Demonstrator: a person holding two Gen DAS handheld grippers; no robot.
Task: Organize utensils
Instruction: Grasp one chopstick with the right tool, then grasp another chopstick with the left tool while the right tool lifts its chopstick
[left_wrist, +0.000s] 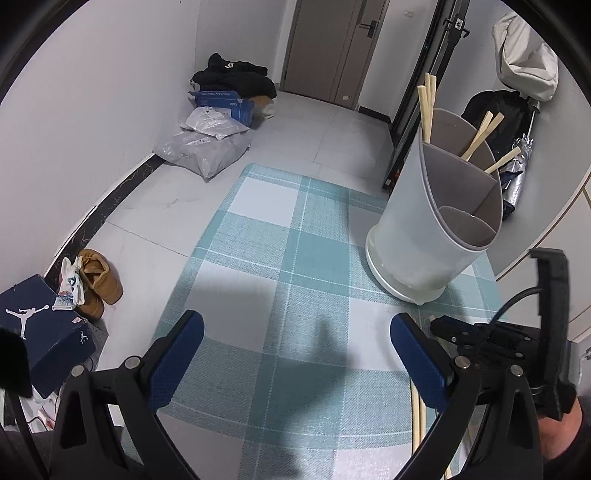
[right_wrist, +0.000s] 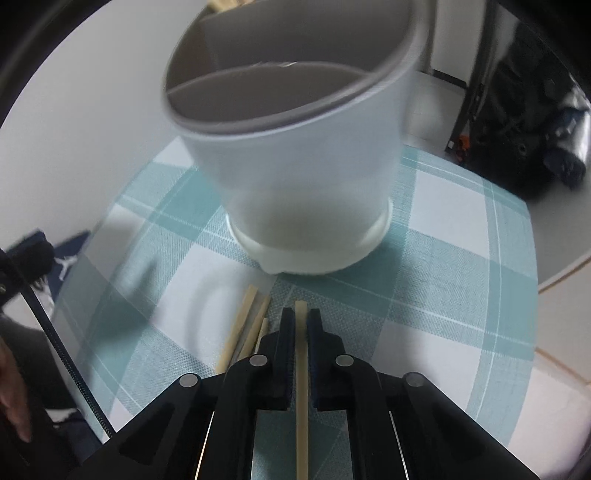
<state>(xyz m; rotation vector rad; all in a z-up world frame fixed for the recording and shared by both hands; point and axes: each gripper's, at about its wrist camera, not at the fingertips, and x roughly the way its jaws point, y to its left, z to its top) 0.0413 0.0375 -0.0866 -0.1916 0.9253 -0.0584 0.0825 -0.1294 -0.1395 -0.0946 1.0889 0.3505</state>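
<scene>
In the left wrist view, the left claw (left_wrist: 295, 354) is standing with its two blue-padded fingers (left_wrist: 177, 354) wide apart and nothing between them, hovering over a teal-and-white checked mat (left_wrist: 280, 258) lying on the pale floor. At the lower left of that frame, one navy shoebox (left_wrist: 40, 328) is sitting beside a pair of tan shoes (left_wrist: 98, 282). Toward the upper left, two grey plastic bags (left_wrist: 207, 147) are lying by the wall with one blue carton (left_wrist: 225, 103) behind them. At the right, one white utensil holder (left_wrist: 439, 206) is standing on the mat, leaning in the fisheye, divided into three compartments. The back compartments are holding wooden chopsticks (left_wrist: 428, 107): three standing nearly upright at the rear left edge and three more slanting up toward the upper right (the nearest compartment is showing only its grey lining). At the lower right, the right claw's black body (left_wrist: 491, 343) is resting low over the mat.

In the right wrist view, three loose chopsticks (right_wrist: 242, 326) are lying on the mat left of centre, their long axes running from the lower left up toward the holder's base. The right claw (right_wrist: 301, 325) is clamped together on a single chopstick (right_wrist: 301, 387), whose long axis is running straight up the frame, its tip pointing at the holder, which is looming blurred across the upper centre.
</scene>
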